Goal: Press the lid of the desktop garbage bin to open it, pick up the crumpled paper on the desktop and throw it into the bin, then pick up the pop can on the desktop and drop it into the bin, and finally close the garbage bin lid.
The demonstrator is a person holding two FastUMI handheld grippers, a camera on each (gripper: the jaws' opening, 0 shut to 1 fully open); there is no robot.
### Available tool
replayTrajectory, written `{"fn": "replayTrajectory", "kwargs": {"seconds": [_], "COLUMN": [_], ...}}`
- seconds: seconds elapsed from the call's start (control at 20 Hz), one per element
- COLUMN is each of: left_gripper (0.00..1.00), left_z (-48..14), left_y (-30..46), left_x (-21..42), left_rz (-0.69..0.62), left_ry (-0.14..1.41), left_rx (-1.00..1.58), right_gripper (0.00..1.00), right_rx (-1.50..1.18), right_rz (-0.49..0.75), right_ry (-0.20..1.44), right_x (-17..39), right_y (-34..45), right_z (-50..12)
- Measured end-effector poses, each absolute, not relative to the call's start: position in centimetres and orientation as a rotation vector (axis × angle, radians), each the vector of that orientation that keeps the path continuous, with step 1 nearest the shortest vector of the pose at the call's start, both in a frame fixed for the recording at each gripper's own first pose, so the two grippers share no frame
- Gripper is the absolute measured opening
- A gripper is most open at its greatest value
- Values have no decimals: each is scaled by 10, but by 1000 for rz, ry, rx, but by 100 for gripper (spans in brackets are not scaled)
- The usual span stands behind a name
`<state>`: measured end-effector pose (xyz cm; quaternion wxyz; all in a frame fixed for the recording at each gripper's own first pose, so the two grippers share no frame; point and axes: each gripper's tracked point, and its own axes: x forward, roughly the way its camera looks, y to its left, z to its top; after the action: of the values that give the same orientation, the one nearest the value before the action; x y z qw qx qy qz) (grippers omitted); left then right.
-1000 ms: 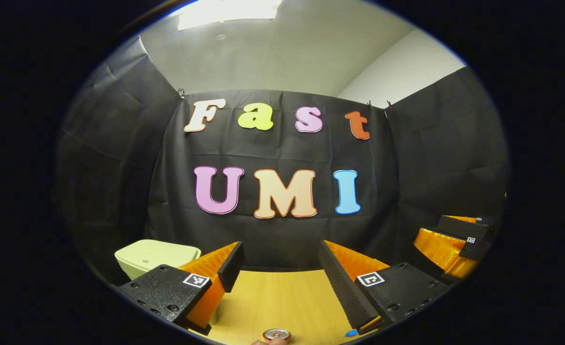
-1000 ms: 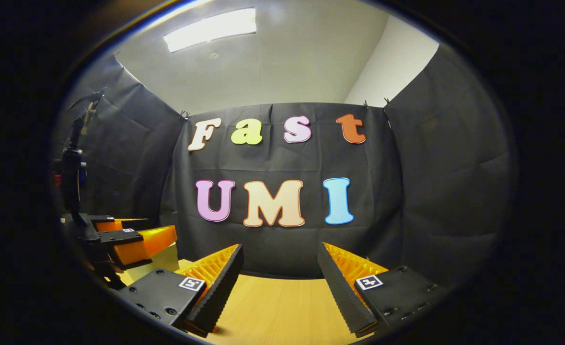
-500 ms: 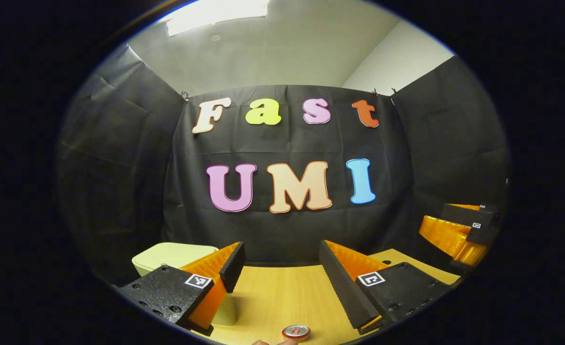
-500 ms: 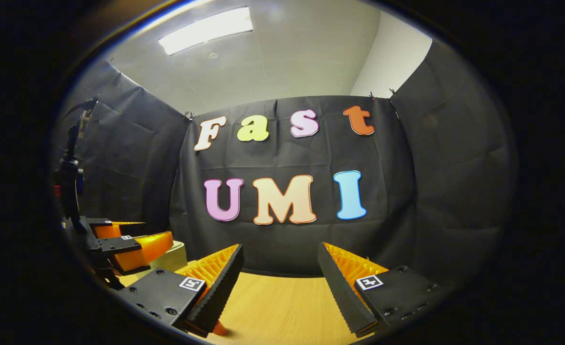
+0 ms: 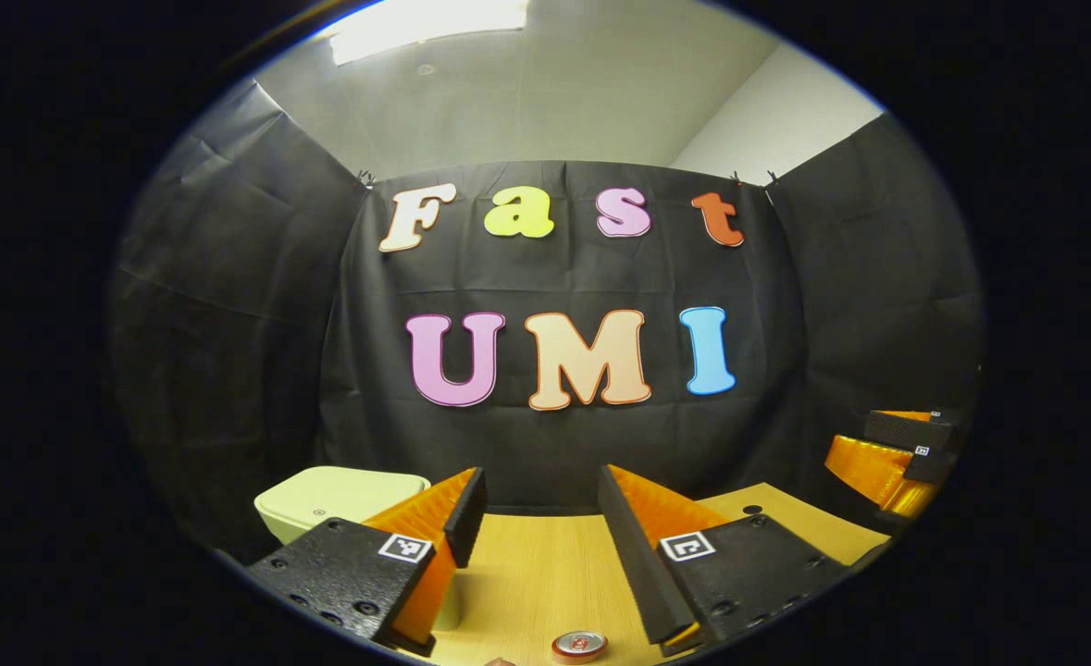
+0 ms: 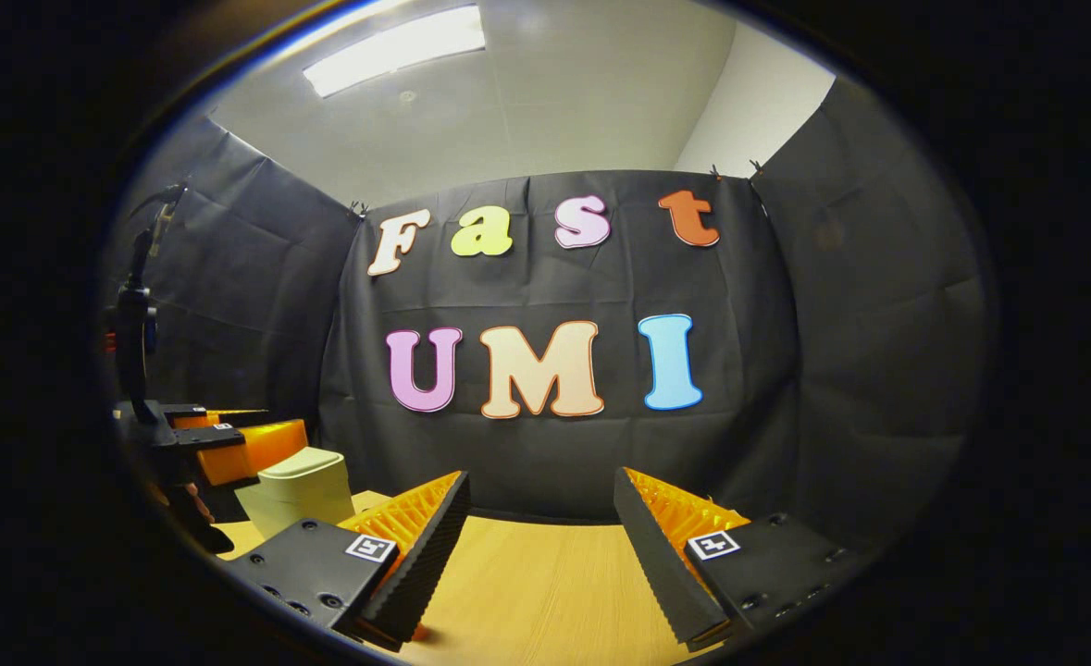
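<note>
Garbage bin [image 5: 341, 495]: pale cream desktop unit, lid down flat on its top. Stands on the wooden desktop [image 5: 545, 573] at the far left, close to the booth's black cloth wall. In the left gripper view it sits behind that gripper's left finger, which covers part of its body. In the right gripper view the bin [image 6: 297, 486] appears at the left edge, just beside the other gripper.

Pop can [image 5: 579, 645]: upright on the desktop, silver top with red rim, seen at the very bottom of the left gripper view, below and between the two fingers, touching neither. A small pale shape just left of it may be a fingertip; too little shows to be sure.

Left gripper [image 5: 536, 504]: fingers spread wide, nothing between them, held above the desktop. Seen from the side in the right gripper view [image 6: 258, 435], level with the top of the bin.

Right gripper [image 6: 541, 509]: fingers spread wide, nothing held, bare desktop between them. Seen in the left gripper view at the far right edge [image 5: 897, 449], well apart from the bin.
</note>
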<state>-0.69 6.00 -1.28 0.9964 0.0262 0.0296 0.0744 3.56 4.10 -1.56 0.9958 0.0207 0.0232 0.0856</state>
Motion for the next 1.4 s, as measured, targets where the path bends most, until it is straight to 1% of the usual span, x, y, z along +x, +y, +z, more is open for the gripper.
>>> {"fn": "replayTrajectory", "kwargs": {"seconds": [0.05, 0.1, 0.15, 0.25, 0.3, 0.35, 0.4, 0.45, 0.85, 1.1, 1.15, 1.2, 1.25, 1.3, 1.4], "left_gripper": [65, 58, 46, 24, 20, 12, 6, 3, 3, 3, 3, 3, 3, 3, 3], "left_z": [-12, -12, -10, -11, -13, -16, -19, -23, -39, -65, -72, -77, -82, -87, -100], "left_y": [63, 67, 72, 86, 95, 104, 108, 112, 204, 257, 266, 272, 278, 283, 291], "left_x": [-6, -6, -7, -7, -7, -10, -7, -8, -11, -16, -19, -20, -20, -21, -21], "left_rz": [152, 158, 170, 199, 219, 238, 236, 238, 385, 459, 471, 479, 486, 492, 502], "left_ry": [56, 50, 48, 48, 51, 56, 71, 86, 118, 170, 186, 198, 205, 212, 233], "left_rx": [51, 51, 56, 76, 85, 84, 72, 59, 103, 86, 74, 62, 55, 54, 54], "right_gripper": [98, 98, 98, 98, 98, 98, 98, 98, 98, 98, 100, 98, 100, 98, 98], "right_rx": [40, 39, 38, 36, 33, 30, 27, 24, 4, -10, -17, -25, -34, -46, -54], "right_rz": [169, 166, 164, 163, 163, 163, 163, 162, 145, 122, 117, 115, 113, 106, 90], "right_ry": [49, 53, 56, 64, 69, 73, 76, 78, 107, 140, 143, 145, 148, 152, 144], "right_x": [36, 38, 38, 39, 39, 39, 40, 41, 42, 42, 41, 40, 40, 39, 38], "right_y": [41, 40, 41, 45, 48, 50, 53, 56, 78, 90, 93, 95, 98, 99, 99], "right_z": [-17, -18, -20, -23, -24, -26, -27, -27, -38, -51, -53, -54, -55, -56, -54]}}
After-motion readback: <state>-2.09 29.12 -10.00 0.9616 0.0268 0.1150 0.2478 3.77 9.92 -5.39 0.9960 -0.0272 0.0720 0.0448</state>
